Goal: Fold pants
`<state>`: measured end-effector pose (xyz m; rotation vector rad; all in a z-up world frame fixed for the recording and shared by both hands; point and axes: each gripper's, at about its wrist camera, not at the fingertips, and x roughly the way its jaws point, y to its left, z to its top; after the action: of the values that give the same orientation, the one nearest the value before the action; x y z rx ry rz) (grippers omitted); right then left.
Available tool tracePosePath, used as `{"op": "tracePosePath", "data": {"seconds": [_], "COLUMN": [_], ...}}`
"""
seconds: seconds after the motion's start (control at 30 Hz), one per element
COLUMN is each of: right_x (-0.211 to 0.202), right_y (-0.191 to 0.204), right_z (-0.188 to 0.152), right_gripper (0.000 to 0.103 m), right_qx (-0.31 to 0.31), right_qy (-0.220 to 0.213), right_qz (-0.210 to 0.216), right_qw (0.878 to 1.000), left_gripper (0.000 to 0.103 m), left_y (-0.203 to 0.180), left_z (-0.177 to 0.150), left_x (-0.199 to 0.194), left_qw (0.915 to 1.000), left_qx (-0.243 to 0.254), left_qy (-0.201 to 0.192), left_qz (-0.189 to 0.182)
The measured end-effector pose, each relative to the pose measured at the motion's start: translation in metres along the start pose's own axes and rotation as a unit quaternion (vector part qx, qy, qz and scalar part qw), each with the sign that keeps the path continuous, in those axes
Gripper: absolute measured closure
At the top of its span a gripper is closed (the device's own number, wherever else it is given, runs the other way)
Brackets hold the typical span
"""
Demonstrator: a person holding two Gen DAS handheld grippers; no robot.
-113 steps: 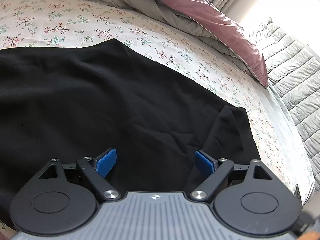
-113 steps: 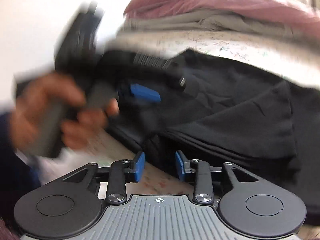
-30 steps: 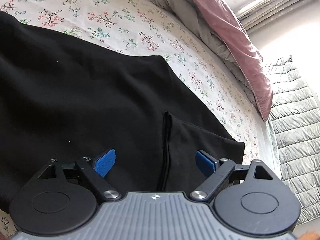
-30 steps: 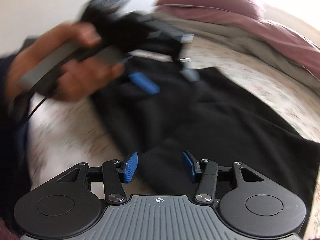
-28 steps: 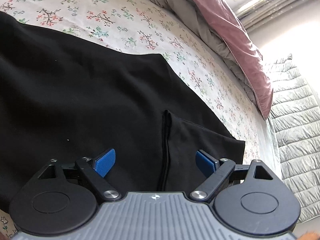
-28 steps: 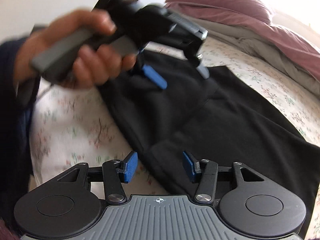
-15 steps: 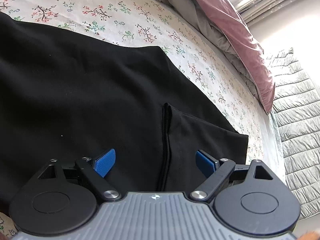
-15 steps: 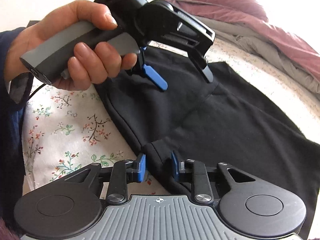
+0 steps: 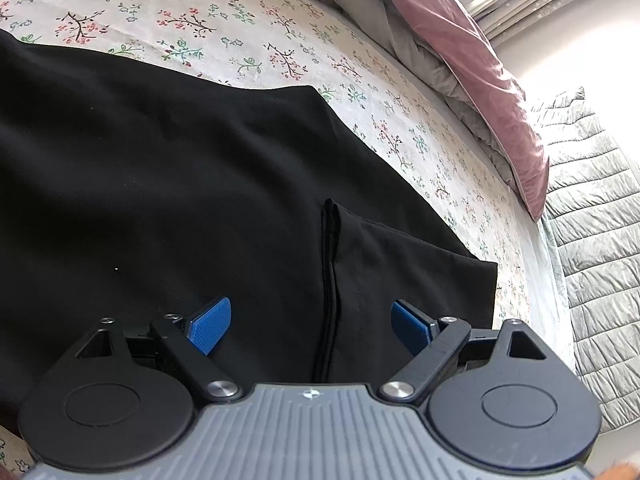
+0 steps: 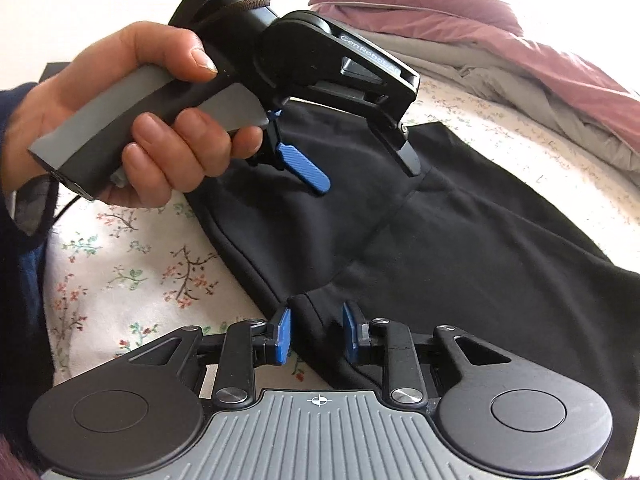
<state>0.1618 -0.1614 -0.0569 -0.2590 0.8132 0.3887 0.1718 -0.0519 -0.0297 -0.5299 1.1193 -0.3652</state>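
— Looking across the bed (image 9: 248, 36), what takes up most of it?

— Black pants (image 9: 168, 184), spread flat over the flowered sheet. A pink and grey duvet (image 9: 460, 52) is bunched along the far side, and a quilted grey cover (image 9: 592, 216) lies past the bed's edge.

— Where do the pants sit against the two tools?

— Right under both. The left gripper (image 9: 310, 322), held in the person's left hand (image 10: 132, 120), hangs just above the cloth with its blue pads spread wide, nothing between them but air. A raised seam fold (image 9: 328, 272) runs up the fabric from roughly midway between those pads. Whether the tips graze the cloth, I cannot tell.

— And the other one?

— The right gripper (image 10: 316, 338) is down at the near edge of the pants, where the hem meets the sheet. Its jaws have just been closing, and a bunched ridge of black fabric (image 10: 316, 320) stands between the two blue fingers (image 10: 283, 336), pinched on both sides.

— So one grasps and one does not?

— Yes: the right one is clenched on the pants' edge, the left one is released.
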Motion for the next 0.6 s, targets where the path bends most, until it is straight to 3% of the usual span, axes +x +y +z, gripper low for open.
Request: {"op": "tracePosePath", "data": {"seconds": [0.1,0.33,0.6], "right_x": [-0.002,0.001,0.011], "right_y": [0.003,0.043,0.054], "right_z": [0.001,-0.008,-0.014], "right_gripper": [0.078,0.078,0.079], "right_qx": [-0.011,-0.136,-0.157], "right_qy": [-0.005,-0.01,0.006], "right_qz": [-0.012,-0.086,-0.106], "right_qw": [1.0,0.987,0.982], "left_gripper": [0.001,0.0,0.0], "left_y": [0.001,-0.001,-0.001], "left_z": [0.0,-0.001,-0.002], "left_x": [0.0,0.002,0.003], "left_qw": [1.0,1.0,0.9999], "left_qx": [0.0,0.008,0.004], "left_qy": [0.001,0.003,0.008], "left_qz": [-0.001,-0.001,-0.008]}}
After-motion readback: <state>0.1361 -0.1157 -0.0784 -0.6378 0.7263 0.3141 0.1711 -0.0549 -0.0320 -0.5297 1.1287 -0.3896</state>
